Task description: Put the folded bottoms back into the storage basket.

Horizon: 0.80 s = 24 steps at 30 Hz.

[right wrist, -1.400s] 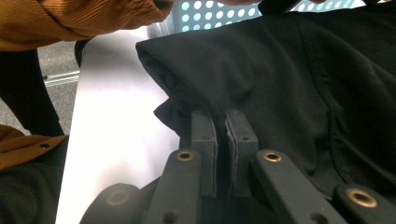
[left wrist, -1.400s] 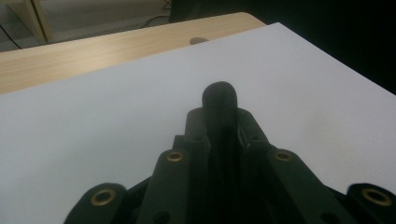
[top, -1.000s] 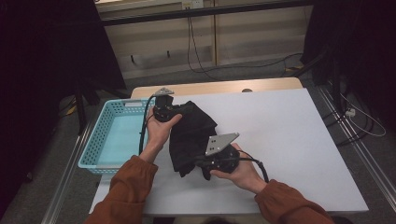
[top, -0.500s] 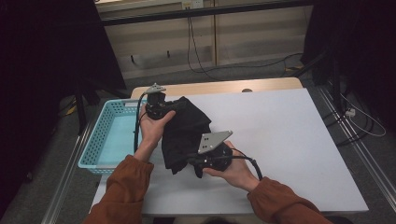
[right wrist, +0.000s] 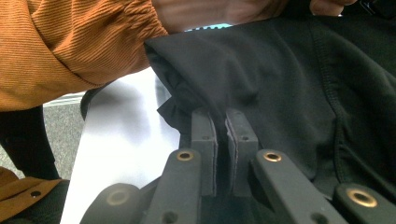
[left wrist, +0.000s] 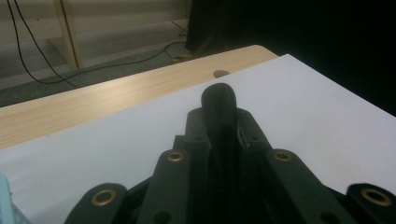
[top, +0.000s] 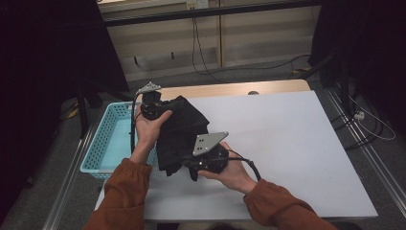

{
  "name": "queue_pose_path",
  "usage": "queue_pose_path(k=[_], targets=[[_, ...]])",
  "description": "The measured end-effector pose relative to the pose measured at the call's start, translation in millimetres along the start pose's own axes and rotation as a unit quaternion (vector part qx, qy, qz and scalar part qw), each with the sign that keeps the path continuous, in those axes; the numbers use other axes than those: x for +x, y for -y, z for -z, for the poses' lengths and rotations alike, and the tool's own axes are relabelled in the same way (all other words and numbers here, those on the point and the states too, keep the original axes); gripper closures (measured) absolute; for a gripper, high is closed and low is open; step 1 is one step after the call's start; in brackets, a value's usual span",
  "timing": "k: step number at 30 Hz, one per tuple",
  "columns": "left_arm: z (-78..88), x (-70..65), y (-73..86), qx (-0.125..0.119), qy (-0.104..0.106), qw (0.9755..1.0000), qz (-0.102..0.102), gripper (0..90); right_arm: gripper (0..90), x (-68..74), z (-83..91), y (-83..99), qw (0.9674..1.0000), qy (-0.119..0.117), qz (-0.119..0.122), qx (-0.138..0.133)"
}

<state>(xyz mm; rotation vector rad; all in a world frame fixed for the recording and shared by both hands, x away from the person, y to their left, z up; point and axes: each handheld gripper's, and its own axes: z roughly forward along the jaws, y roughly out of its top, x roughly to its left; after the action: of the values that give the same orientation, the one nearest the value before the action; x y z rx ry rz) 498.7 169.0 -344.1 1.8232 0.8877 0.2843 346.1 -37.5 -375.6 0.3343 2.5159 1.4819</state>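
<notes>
I am looking at one big white table (top: 297,143). One blue basket (top: 103,148) is sitting just beside the table's left edge. I am holding one black cloth (top: 179,132) up over the table's left part, near the basket. My two grippers are pinching it: the left gripper (top: 152,104) at its top, the right gripper (top: 201,165) at its bottom.

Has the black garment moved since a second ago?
Yes. Held by both grippers, the black garment has shifted left toward the blue basket, its left edge now over the basket's rim in the high view.
</notes>
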Motion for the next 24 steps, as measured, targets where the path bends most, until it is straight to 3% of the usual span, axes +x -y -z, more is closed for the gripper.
queue_pose_path(k=[15,24], targets=[[11.7,11.3,-4.2,-0.002,-0.005,0.9999,0.01,78.4,84.5,2.0,-6.0,-13.0,0.9999,-0.001,0.01,-0.007],[22.4,20.1,-6.6,-0.004,-0.011,0.9998,0.015,78.4,84.5,1.1,-18.0,-21.7,0.9998,-0.011,0.009,-0.014]])
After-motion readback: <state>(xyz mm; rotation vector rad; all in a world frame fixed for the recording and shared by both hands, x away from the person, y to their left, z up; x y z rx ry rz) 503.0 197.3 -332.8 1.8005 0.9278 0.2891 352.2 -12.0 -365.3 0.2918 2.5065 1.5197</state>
